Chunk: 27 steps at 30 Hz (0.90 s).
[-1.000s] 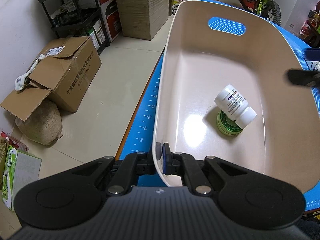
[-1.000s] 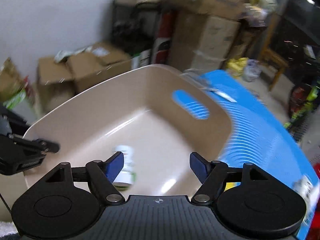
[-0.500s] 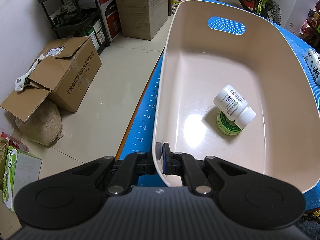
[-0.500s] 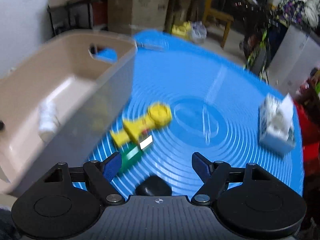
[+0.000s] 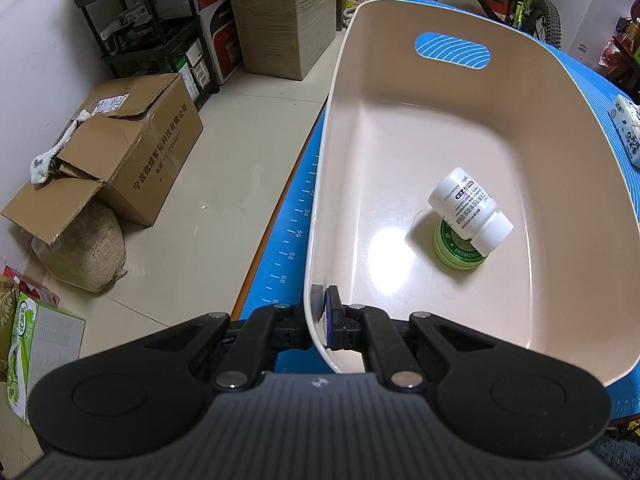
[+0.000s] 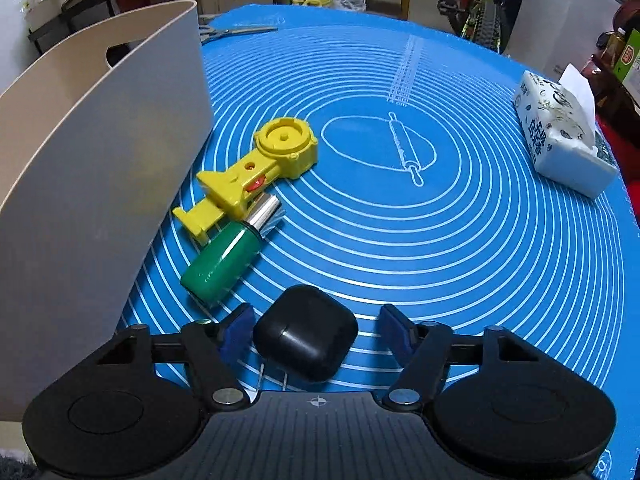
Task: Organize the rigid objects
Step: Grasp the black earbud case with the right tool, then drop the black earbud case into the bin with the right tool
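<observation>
The right gripper (image 6: 316,330) is closing around a black case (image 6: 306,338) on the blue mat (image 6: 460,248), pads not yet touching. Beyond lie a green bottle (image 6: 224,260) and yellow toy (image 6: 256,168). The left gripper (image 5: 323,320) pinches the beige bin (image 5: 320,216) rim.

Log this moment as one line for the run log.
left gripper: shut on beige plastic bin rim | right gripper: closing around black rounded case, pads not yet pressing | in bin: white pill bottle, green tin
</observation>
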Motion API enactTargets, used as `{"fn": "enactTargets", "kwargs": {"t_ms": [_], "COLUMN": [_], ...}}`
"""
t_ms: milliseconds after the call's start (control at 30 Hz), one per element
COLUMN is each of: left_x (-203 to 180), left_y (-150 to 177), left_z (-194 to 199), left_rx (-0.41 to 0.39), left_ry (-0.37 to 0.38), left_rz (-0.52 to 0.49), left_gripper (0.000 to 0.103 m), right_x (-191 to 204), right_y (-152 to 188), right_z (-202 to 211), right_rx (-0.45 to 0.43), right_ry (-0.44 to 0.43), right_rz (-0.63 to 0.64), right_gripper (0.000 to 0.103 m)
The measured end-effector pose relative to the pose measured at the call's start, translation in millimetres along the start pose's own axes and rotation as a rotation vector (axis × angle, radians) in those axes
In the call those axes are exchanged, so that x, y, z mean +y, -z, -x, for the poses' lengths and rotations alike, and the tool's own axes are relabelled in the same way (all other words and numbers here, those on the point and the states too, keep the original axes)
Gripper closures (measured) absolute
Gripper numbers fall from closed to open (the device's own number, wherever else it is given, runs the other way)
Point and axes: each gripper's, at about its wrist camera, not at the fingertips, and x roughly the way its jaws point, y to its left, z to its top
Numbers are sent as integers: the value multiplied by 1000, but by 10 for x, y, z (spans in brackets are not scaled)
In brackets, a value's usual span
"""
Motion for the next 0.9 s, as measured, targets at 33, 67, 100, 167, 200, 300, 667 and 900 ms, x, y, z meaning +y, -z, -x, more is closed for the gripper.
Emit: {"fn": "enactTargets", "kwargs": {"t_ms": [33,67,100,167,200,300,667,900], "left_x": [0,0,1,2,1,-1,1,2], "left_y": [0,2,3,1,1,1,0,-1], "left_z": [0,0,-1,0,0,-2,-1,1], "left_rx": [0,1,1,0,1,1,1,1], "left_ry": [0,0,0,0,1,0,-1,0], "left_rz": [0,1,1,0,-1,-1,0,-1], "left_gripper": [95,95,95,95,95,95,95,95], "right_x": [17,4,-10,-26,-22,-25,682,1345], "right_y": [7,8,4,14,15,-16,-603,-921], "right_z": [10,11,3,32,65,234,1008,709], "right_rx": [-3,-5,-7,-12,-30,-76,-324,-270], "right_ry": [5,7,7,15,23,13,-134,-143], "right_rz": [4,4,3,-7,-8,-11,166,313], "right_gripper": [46,46,46,46,46,46,46,46]}}
